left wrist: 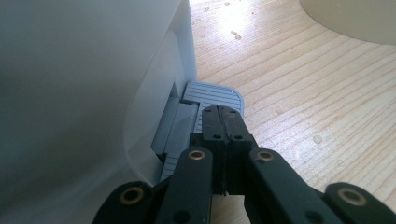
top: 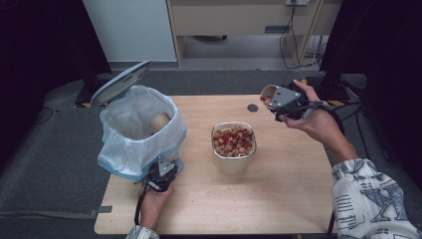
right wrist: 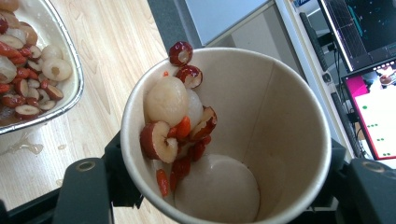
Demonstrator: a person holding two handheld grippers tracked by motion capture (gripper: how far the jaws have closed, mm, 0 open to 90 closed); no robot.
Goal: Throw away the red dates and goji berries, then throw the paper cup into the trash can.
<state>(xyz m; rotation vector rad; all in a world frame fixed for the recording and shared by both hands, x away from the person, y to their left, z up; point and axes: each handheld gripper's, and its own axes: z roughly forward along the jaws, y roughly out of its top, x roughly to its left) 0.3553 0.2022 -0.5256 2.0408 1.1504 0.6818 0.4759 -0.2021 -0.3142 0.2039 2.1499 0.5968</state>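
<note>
At the upper right of the high view, pinching a paper cup (top: 268, 94) by its sides with the right tool (top: 286, 104), off the far right corner of the bench (top: 288, 199). Seen through the right gripper view: cup (right wrist: 280, 116) tipped toward the camera, wet fruit pieces (right wrist: 173, 121) stuck to its inner wall and bottom, one red slice perched right on the rim. Likely to drop that slice onto the bench or floor with any jolt on the way across to the bin (top: 119, 154) at the left of the frame. Could also crush or squirt out a thin paper wall if squeezed harder, or lose it if eased.

Low in the left gripper view, pressing the bin's pedal (left wrist: 212, 93) with the left tool (left wrist: 219, 112), jaws pressed together on nothing, only the tips resting on the ribbed plate near its edge. Might slide off that edge, letting the raised lid (top: 119, 82) fall onto the cup mid-toss. Might also shove the light bin along the bench.

Worth minding too: the metal bowl (top: 234, 167) of fruit at the centre, squarely in the crossing path and easy to clip.
</note>
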